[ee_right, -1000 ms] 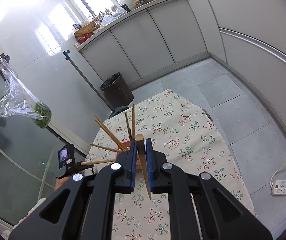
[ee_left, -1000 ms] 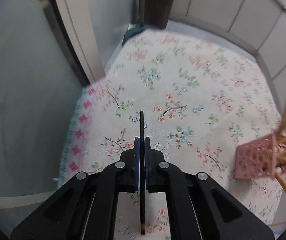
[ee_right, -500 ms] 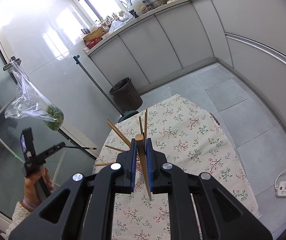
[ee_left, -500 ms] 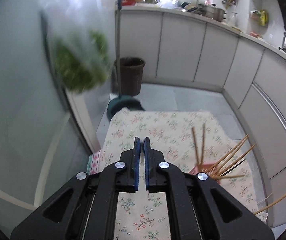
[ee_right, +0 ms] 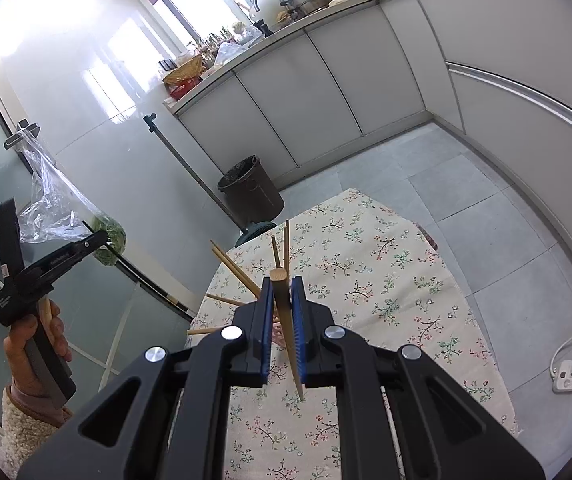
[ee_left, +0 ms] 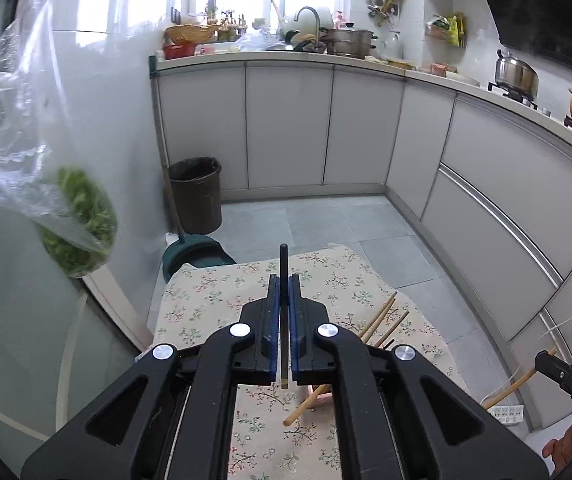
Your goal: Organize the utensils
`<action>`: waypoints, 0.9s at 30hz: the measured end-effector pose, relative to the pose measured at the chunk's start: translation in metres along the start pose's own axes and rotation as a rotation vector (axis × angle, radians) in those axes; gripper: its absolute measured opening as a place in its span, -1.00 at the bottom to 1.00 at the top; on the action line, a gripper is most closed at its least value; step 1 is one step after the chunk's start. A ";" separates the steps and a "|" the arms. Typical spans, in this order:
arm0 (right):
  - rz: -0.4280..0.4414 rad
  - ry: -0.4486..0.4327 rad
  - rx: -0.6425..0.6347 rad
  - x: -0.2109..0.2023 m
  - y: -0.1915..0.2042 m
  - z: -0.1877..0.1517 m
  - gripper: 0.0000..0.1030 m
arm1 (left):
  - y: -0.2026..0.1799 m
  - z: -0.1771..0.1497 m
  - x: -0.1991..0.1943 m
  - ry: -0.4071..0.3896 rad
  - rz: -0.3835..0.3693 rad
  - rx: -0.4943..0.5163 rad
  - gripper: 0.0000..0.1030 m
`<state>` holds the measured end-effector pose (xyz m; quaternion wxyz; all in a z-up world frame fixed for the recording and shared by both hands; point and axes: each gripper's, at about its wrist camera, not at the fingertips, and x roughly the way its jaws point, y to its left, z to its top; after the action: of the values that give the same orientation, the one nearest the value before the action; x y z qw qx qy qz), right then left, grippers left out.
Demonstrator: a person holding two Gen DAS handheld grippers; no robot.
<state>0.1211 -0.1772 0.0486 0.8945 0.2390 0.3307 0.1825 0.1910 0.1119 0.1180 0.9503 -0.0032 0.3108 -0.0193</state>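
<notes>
Mid-transfer, by the look of it: both grippers loaded, each chopstick yet to go into the pink holder. Left gripper clenched on a black chopstick, the stick running straight along the fingers, tip toward 12 o'clock, tail end showing between the pads. Right gripper clamped on a wooden chopstick, blunt end up at 12 o'clock, point slanting down toward 5 o'clock. Pink holder mostly hidden behind the grippers, standing on the floral worktop, wooden chopsticks fanning out of it toward 10 and 12 o'clock.

Next move, probably: tipping one stick point-down, lining up over the holder's mouth, lowering, then releasing; care needed to avoid knocking the leaning sticks.

Left hand raised high at 9 o'clock in the right view, well apart from the holder, gripper aimed across the kitchen. Right gripper held above the worktop, angled downward over the holder.
</notes>
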 end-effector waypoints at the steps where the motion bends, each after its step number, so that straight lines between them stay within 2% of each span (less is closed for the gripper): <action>1: 0.000 0.000 0.003 0.000 -0.001 0.000 -0.79 | -0.005 0.001 0.009 0.011 -0.007 -0.003 -0.93; 12: -0.018 -0.002 0.013 -0.002 -0.014 0.003 -0.79 | -0.025 -0.034 0.094 0.124 -0.029 -0.026 -0.93; 14: -0.020 -0.002 0.015 -0.001 -0.016 0.004 -0.79 | -0.023 -0.043 0.109 0.193 -0.073 -0.050 -0.90; 16: -0.021 -0.002 0.018 0.000 -0.016 0.004 -0.79 | -0.015 -0.052 0.114 0.216 -0.094 -0.095 -0.83; 20: -0.018 -0.012 0.019 -0.003 -0.013 0.005 -0.79 | 0.005 -0.056 0.091 0.160 -0.081 -0.161 -0.83; 22: -0.006 -0.023 0.019 -0.007 -0.008 0.008 -0.79 | 0.013 -0.055 0.069 0.110 -0.090 -0.200 -0.73; 24: 0.025 -0.031 0.032 -0.010 -0.003 0.015 -0.79 | 0.023 -0.056 0.047 0.054 -0.096 -0.251 -0.33; 27: 0.046 -0.051 0.022 -0.014 0.010 0.029 -0.79 | 0.036 -0.060 0.026 0.017 -0.105 -0.306 -0.21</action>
<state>0.1290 -0.1851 0.0810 0.8955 0.2612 0.3042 0.1933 0.1777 0.1468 0.0531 0.9337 -0.1638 0.3177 -0.0214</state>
